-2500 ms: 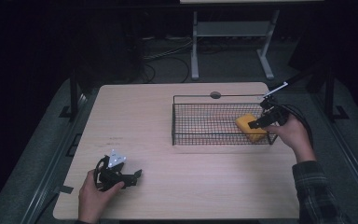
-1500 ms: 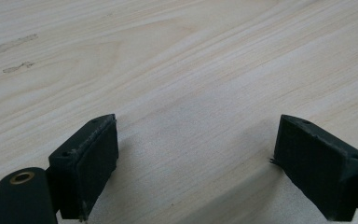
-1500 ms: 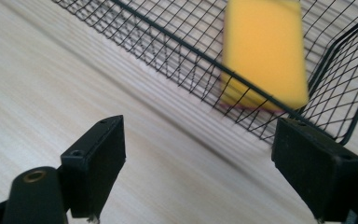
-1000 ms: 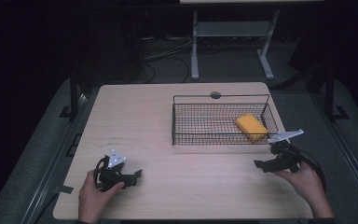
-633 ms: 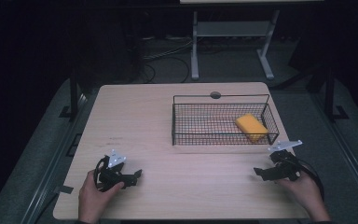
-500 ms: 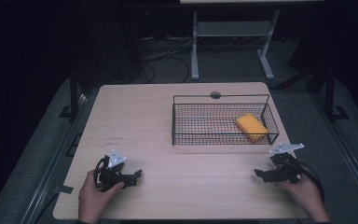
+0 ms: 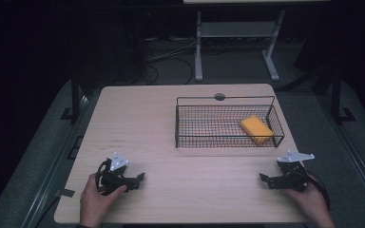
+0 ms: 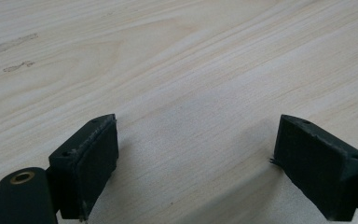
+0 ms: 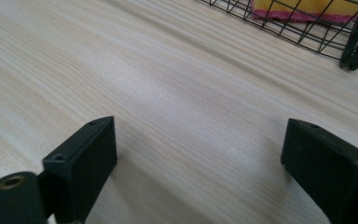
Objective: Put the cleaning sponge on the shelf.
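Left gripper (image 7: 135,179) near-left, right gripper (image 7: 270,181) near-right: both wide open, empty, low over pale wooden table (image 7: 171,123). Yellow rectangular sponge (image 7: 256,129) inside black wire basket (image 7: 185,137). Judgement: rest pose; keep hands level, jaws clear of basket.

Two hand-held grippers, both black. The left gripper (image 7: 140,178), at the near left of the table, carries a pale grey three-cornered plate (image 7: 118,163) on top with small dark dots. The right gripper (image 7: 263,179), at the near right, has the same kind of plate (image 7: 295,156) and a black cable (image 7: 321,187) looping beside it. Up close, each jaw is a blocky black pad with small screw holes, and a brass-coloured ring (image 8: 22,177) sits in the black body at lower left.
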A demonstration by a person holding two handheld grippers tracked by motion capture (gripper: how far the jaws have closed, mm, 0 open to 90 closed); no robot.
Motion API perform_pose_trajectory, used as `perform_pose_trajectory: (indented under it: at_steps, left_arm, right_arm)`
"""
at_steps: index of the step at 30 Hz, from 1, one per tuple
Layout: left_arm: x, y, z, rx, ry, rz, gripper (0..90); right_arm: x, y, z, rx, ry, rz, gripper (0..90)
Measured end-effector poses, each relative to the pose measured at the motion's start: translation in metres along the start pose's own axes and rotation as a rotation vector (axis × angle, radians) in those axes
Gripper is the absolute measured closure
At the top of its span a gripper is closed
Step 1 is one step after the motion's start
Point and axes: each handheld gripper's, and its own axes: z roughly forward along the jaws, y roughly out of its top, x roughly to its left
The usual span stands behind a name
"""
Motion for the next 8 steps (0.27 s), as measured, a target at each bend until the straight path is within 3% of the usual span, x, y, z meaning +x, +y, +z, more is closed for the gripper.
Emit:
perform_pose_trajectory:
  at_steps: [8]
  left_arm:
    - [0.0000, 0.0000, 0.0000, 0.000, 0.000, 0.000, 12.9]
  right_arm:
    - [0.0009, -0.0037, 0.0031, -0.033, 0.014, -0.014, 2.4]
